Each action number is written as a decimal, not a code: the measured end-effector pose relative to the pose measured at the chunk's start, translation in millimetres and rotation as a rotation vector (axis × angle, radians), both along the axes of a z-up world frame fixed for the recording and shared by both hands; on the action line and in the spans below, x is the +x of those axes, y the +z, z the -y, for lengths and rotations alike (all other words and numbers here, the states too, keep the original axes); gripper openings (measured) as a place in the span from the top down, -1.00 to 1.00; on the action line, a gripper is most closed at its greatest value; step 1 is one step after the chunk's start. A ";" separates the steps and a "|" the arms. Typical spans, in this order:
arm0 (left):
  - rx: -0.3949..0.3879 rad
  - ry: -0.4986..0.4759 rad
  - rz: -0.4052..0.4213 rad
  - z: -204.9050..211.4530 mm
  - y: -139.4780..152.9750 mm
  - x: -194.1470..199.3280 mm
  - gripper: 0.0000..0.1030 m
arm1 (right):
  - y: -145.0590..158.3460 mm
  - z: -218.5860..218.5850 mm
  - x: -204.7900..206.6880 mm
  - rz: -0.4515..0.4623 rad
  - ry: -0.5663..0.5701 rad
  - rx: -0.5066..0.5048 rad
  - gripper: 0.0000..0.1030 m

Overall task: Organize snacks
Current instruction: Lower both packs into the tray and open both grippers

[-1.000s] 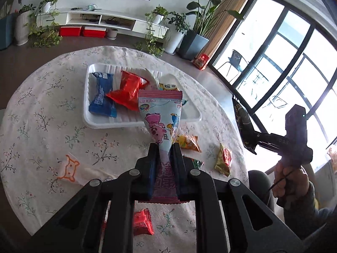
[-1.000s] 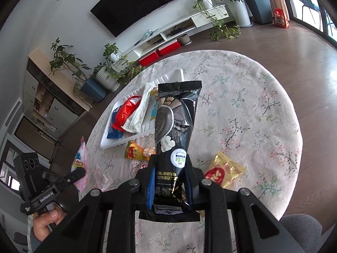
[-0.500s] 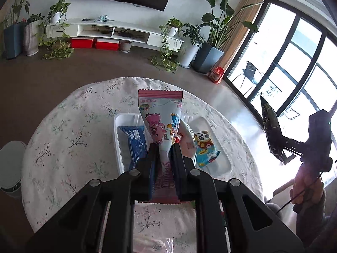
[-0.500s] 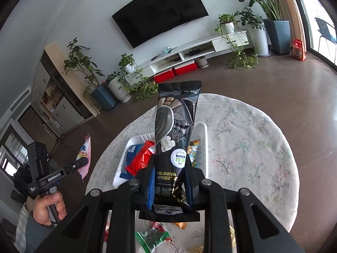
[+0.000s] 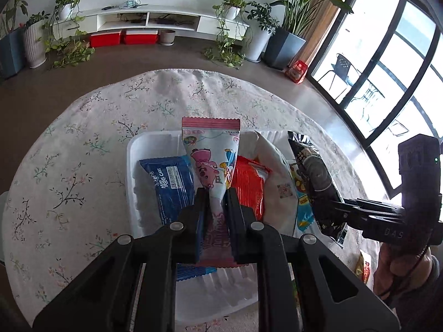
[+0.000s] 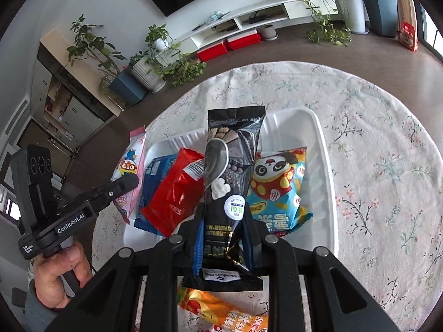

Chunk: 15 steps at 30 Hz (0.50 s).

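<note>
My left gripper (image 5: 215,202) is shut on a pink cartoon snack packet (image 5: 211,155) and holds it over the white tray (image 5: 133,149). My right gripper (image 6: 223,215) is shut on a black snack packet (image 6: 231,149), held over the same tray (image 6: 324,149). In the tray lie a blue roll cake packet (image 5: 169,182), a red packet (image 5: 249,182), a white packet (image 5: 277,171) and a blue panda packet (image 6: 277,185). The right gripper with the black packet (image 5: 313,171) shows at the right of the left wrist view. The left gripper with the pink packet (image 6: 133,160) shows at the left of the right wrist view.
The round table has a floral cloth (image 5: 83,144). An orange snack packet (image 6: 221,310) lies on the cloth below my right gripper. Another small packet (image 5: 362,265) lies near the table's right edge. Floor, plants and a TV shelf (image 5: 149,22) lie beyond the table.
Both grippers have come down and closer to the tray with their packets. The tray now fills the middle of both views and the two grippers are closer together.
</note>
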State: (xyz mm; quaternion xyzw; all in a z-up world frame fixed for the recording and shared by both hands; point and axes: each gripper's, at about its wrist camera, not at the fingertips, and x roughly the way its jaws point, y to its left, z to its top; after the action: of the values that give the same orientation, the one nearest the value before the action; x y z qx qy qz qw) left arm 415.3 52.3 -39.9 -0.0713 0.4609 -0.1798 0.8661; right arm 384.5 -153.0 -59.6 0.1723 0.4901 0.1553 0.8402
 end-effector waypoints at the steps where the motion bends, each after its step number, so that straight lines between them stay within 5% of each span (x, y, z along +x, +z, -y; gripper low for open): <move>1: 0.010 -0.004 -0.009 2.3 -6.0 3.2 0.74 | -4.8 -1.0 1.4 -0.010 0.003 -0.004 0.51; 15: 0.041 -0.006 -0.049 8.7 -38.8 12.6 0.69 | -23.0 -10.7 5.2 -0.015 0.002 -0.030 0.51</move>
State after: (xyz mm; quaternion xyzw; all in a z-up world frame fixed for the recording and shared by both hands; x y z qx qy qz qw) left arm 427.8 43.6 -78.7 -0.0564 0.4858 -0.1709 0.8553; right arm 389.7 -142.3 -82.6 0.1607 0.4989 0.1473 0.8388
